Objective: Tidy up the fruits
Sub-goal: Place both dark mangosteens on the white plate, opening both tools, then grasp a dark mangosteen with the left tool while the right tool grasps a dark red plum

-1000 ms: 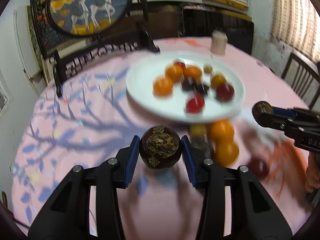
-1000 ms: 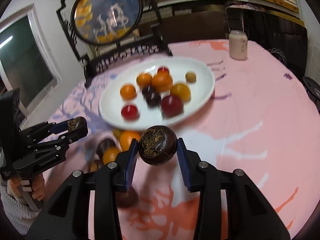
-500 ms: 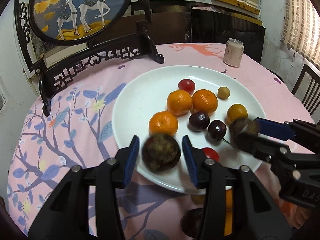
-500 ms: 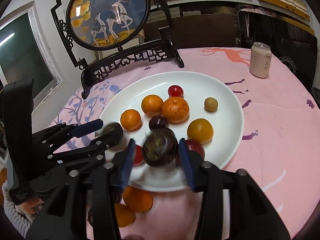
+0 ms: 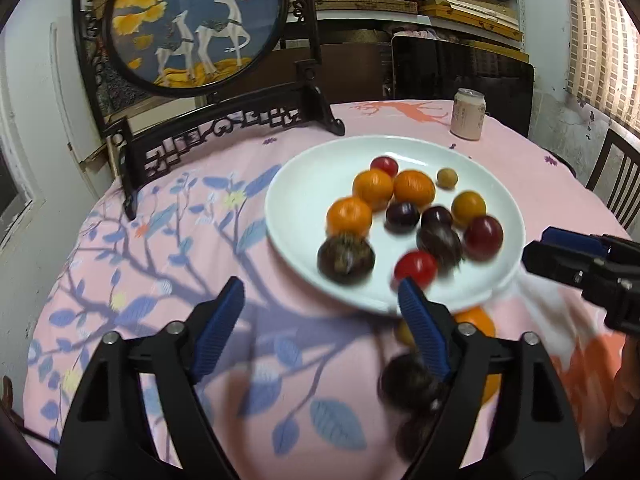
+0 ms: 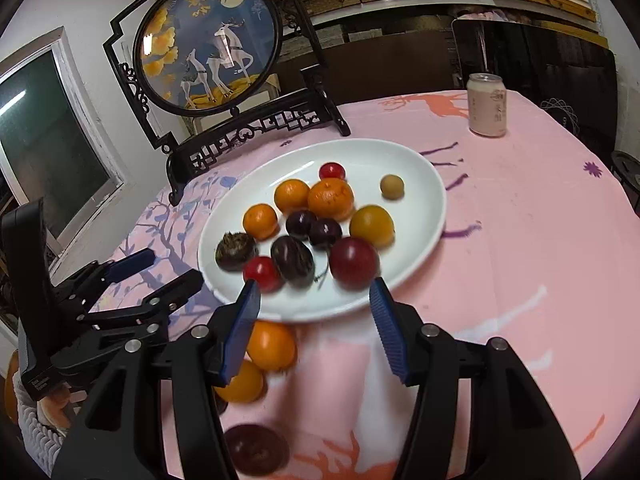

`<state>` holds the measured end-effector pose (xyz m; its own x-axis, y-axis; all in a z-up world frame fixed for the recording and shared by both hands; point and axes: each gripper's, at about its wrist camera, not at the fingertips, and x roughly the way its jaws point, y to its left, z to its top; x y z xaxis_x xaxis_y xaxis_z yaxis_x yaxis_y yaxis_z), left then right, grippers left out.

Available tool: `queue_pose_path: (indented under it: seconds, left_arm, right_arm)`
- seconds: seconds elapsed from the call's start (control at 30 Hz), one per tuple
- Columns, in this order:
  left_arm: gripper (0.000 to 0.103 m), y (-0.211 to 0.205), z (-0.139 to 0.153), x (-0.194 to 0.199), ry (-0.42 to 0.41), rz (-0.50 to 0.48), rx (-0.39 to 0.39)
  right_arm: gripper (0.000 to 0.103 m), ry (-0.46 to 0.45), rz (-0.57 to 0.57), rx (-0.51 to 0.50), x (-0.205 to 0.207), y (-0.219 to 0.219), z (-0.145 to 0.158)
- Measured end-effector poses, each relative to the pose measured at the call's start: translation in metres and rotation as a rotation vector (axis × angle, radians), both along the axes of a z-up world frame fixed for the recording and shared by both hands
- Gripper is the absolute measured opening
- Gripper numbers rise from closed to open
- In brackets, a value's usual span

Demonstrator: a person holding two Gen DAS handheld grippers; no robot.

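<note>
A white plate point(image 5: 308, 184) point(image 6: 416, 184) holds several fruits: oranges, red ones and dark ones. Two dark mangosteens lie at its near side, one point(image 5: 346, 258) point(image 6: 236, 250) with its calyx showing, the other point(image 5: 440, 242) point(image 6: 292, 260) beside a red fruit. My left gripper point(image 5: 320, 286) point(image 6: 166, 270) hovers at the plate's near rim, its jaws opening, nothing between them. My right gripper point(image 6: 315, 286) point(image 5: 560, 248) stands at the rim too, jaws opening and empty. Loose oranges point(image 6: 270, 344) and a dark fruit point(image 6: 256, 448) lie on the cloth under the fingers.
A round deer picture on a black carved stand point(image 5: 224, 124) point(image 6: 256, 128) rises behind the plate. A pink can point(image 5: 467, 114) point(image 6: 487, 105) stands at the far right. The pink tablecloth point(image 6: 520, 240) covers a round table; a chair point(image 5: 616, 176) stands at its right edge.
Both grippers carried a mangosteen over the plate, opened and let it go. Both fruits now lie on the plate, and the grippers have drawn back to the near rim.
</note>
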<state>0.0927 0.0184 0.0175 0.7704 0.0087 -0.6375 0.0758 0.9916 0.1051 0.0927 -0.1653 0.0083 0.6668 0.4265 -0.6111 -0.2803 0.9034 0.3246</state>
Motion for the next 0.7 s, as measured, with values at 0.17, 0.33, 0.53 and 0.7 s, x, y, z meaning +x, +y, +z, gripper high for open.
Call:
queue_pose_path:
  seconds: [0.17,0.33,0.53,0.7]
  left_arm:
    - [0.093,0.004,-0.001,-0.029,-0.016,0.015,0.008]
    - [0.095,0.008,-0.005,-0.046,-0.008,0.034,0.012]
    - [0.097,0.020,-0.004,-0.048,-0.006,0.075,-0.017]
    - [0.097,0.023,-0.005,-0.047,0.008,0.088,-0.023]
  right_arm:
    - [0.058,0.015,-0.005,0.035,-0.018,-0.010,-0.004]
    - [0.058,0.055,0.028,0.048,-0.036,-0.010,-0.013]
    - [0.059,0.075,0.151,-0.046,-0.056,0.020,-0.021]
    - [0.059,0.088,0.224,-0.196,-0.064,0.047,-0.034]
